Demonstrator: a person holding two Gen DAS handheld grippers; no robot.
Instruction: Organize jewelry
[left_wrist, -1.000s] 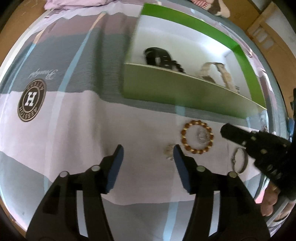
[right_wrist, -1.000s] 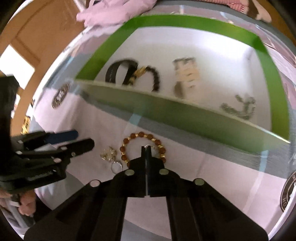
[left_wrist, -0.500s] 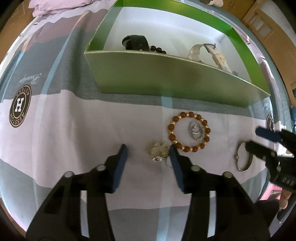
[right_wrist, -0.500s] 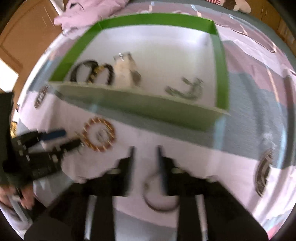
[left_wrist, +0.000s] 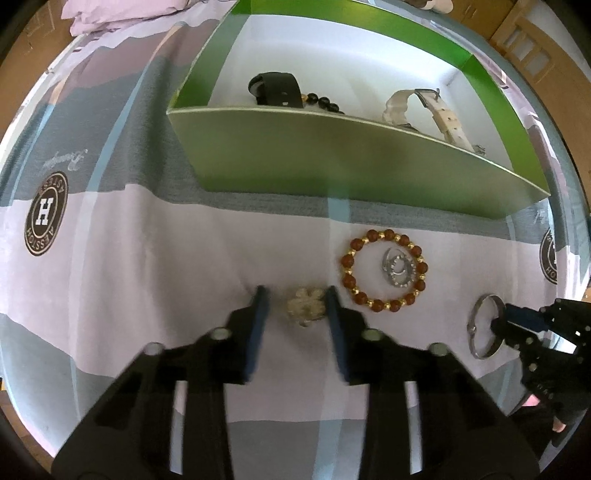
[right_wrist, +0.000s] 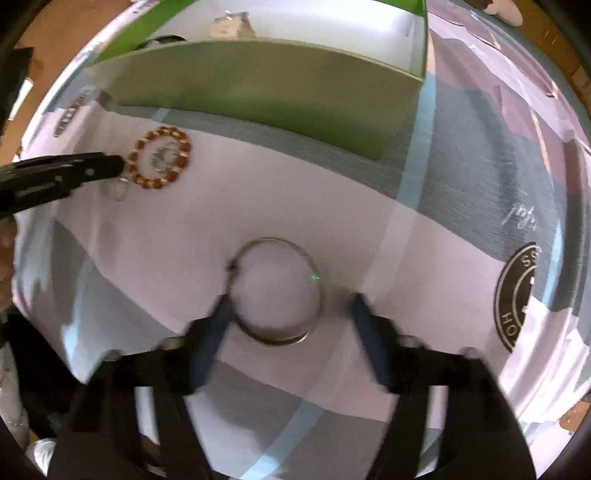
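A green box with a white inside holds a black band, dark beads and a white watch. On the bedsheet lie a brown-and-gold bead bracelet with silver rings inside it, a pale flower brooch and a silver bangle. My left gripper is open with the brooch between its fingertips. My right gripper is open, its fingers either side of the bangle's near part; it also shows in the left wrist view.
The striped sheet carries round dark logos. A pink cloth lies behind the box. The green box stands just beyond the bracelet. The left gripper's fingers reach in beside it.
My left gripper moved forward so the brooch now sits between its fingers. My right gripper, shut a second ago, opened and moved right onto the silver bangle.
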